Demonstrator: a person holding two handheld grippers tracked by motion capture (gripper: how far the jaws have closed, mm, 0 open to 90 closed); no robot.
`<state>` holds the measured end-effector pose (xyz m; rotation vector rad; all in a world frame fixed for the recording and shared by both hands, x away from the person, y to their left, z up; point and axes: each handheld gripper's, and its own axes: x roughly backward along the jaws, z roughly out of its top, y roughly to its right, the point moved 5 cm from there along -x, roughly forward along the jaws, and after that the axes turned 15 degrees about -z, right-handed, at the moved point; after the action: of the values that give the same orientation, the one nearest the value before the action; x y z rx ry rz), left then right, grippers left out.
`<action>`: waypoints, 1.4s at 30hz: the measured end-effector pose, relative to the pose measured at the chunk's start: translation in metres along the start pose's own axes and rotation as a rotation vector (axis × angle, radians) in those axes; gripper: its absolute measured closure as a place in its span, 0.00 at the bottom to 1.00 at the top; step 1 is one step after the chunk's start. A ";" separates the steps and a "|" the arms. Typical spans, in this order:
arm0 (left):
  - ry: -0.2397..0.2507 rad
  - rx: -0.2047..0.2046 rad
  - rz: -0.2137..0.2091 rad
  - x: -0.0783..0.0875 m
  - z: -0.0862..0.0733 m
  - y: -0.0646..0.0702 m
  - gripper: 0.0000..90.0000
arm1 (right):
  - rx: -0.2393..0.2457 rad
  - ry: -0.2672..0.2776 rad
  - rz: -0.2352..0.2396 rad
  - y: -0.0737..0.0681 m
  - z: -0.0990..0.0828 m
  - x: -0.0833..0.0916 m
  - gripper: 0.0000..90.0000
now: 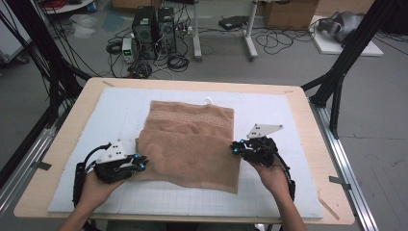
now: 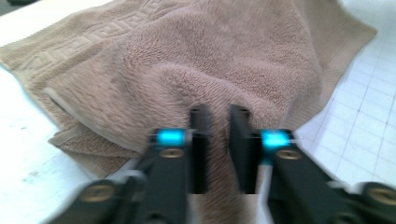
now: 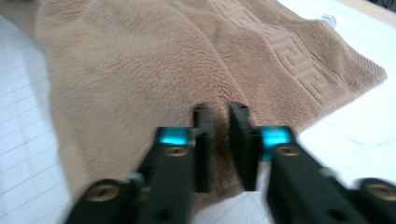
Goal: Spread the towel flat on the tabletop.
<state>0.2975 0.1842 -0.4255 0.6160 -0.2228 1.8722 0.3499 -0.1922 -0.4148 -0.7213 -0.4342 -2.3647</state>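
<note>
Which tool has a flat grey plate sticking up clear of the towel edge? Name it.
The right tool: its grey three-cornered plate juts over the white mat. The left tool's plate lies lower, over the hand.

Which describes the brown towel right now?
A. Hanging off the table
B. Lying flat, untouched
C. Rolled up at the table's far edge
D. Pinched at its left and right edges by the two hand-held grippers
D: the left hand-held gripper and right hand-held gripper each clamp a fold of the towel between their jaws.
</note>
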 end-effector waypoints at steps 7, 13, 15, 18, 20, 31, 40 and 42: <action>0.036 -0.030 0.023 0.012 0.018 -0.007 0.65 | 0.040 0.072 0.019 -0.007 0.011 0.023 0.68; 0.022 -0.019 0.033 -0.001 0.022 -0.018 0.60 | 0.094 0.068 0.025 -0.022 0.010 0.019 0.61; 0.014 0.004 0.042 -0.006 0.022 -0.027 0.58 | 0.086 0.053 0.023 -0.021 0.008 0.010 0.61; 0.001 0.055 0.054 -0.013 0.018 -0.043 0.56 | 0.086 0.032 0.011 -0.020 0.006 -0.002 0.61; -0.012 0.082 0.050 -0.017 0.015 -0.051 0.54 | 0.092 0.023 0.014 -0.019 0.006 -0.009 0.62; -0.089 0.077 0.065 -0.044 0.006 -0.058 0.81 | 0.073 -0.030 -0.001 -0.022 -0.008 -0.043 0.84; -0.048 0.042 0.074 -0.031 0.012 -0.048 0.94 | 0.077 0.009 0.034 -0.022 -0.002 -0.026 0.90; -0.026 0.033 0.074 -0.025 0.013 -0.044 0.94 | 0.085 0.023 0.039 -0.023 -0.001 -0.020 0.90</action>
<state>0.3480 0.1748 -0.4335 0.6630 -0.2349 1.9434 0.3476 -0.1655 -0.4299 -0.6573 -0.5037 -2.3013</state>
